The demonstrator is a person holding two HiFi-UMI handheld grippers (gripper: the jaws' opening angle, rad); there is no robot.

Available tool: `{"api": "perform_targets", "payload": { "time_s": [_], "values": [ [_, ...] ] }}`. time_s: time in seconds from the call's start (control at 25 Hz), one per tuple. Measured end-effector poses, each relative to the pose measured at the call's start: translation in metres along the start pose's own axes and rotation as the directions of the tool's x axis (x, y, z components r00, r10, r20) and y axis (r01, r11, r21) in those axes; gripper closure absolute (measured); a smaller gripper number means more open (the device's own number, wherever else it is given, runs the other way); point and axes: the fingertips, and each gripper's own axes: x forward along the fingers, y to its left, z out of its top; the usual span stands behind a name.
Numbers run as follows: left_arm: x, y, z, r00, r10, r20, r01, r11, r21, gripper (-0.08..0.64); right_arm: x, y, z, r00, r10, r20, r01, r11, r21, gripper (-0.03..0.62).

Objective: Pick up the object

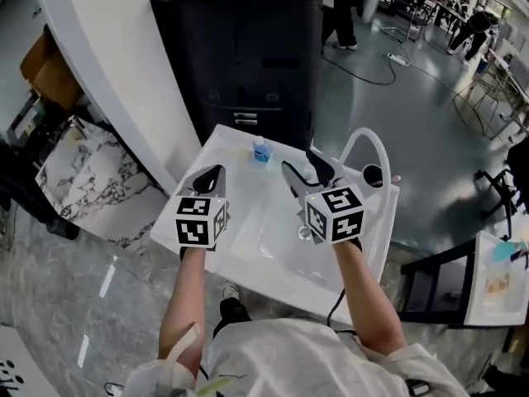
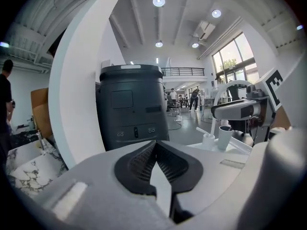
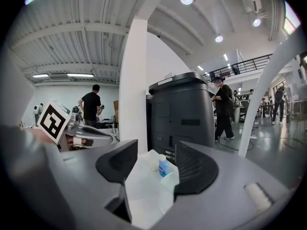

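One big dark copier stands straight ahead of me, with a broad white pillar leaning across to its left. Below them is the white bench, a shallow basin sunk into its top and a white arched faucet rising at its right end. A dark cup sits just under that arch.

I hold both tongs over the basin, side by side and apart from each other, each with its marker cube toward me. My left tongs are closed on nothing. In the left gripper view the two ribbed pads meet at the tip of the left tongs, and only the copier shows beyond them. My right tongs are spread open and empty. In the right gripper view the jaws of the right tongs stand wide apart with white bench between them.

The small blue bottle stands upright at the bench's far edge, just behind the basin and in front of the copier. It is ahead of both tongs and a little left of the right pair. In the right gripper view the bottle lies in the gap between the open jaws but beyond their tips, touching neither.
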Motion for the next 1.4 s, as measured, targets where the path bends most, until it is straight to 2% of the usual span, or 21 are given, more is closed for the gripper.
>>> {"api": "perform_targets", "payload": {
  "time_s": [0.16, 0.32, 0.44, 0.68, 1.12, 1.4],
  "values": [
    [0.025, 0.013, 0.011, 0.997, -0.080, 0.002, 0.080, 0.997, 0.018, 0.558, 0.016, -0.008, 0.004, 0.997, -0.075, -0.018, 0.075, 0.997, 0.011, 0.371],
    [0.046, 0.022, 0.018, 0.985, -0.171, -0.001, 0.171, 0.984, 0.039, 0.558, 0.028, -0.011, 0.007, 0.988, -0.152, -0.034, 0.153, 0.988, 0.010, 0.371],
    [0.054, 0.033, 0.019, 0.977, -0.212, -0.002, 0.212, 0.976, 0.049, 0.558, 0.039, -0.010, 0.006, 0.980, -0.191, -0.050, 0.192, 0.981, 0.009, 0.371],
    [0.075, 0.046, 0.026, 0.947, -0.322, 0.003, 0.321, 0.944, 0.080, 0.558, 0.052, -0.012, 0.011, 0.952, -0.299, -0.062, 0.300, 0.954, 0.009, 0.371],
    [0.101, 0.057, 0.028, 0.904, -0.428, 0.000, 0.425, 0.899, 0.105, 0.558, 0.067, -0.017, 0.007, 0.917, -0.387, -0.098, 0.387, 0.922, -0.018, 0.371],
    [0.114, 0.053, 0.030, 0.897, -0.442, -0.003, 0.440, 0.891, 0.113, 0.558, 0.068, -0.028, 0.003, 0.914, -0.390, -0.111, 0.388, 0.921, -0.035, 0.371]
  ]
}}
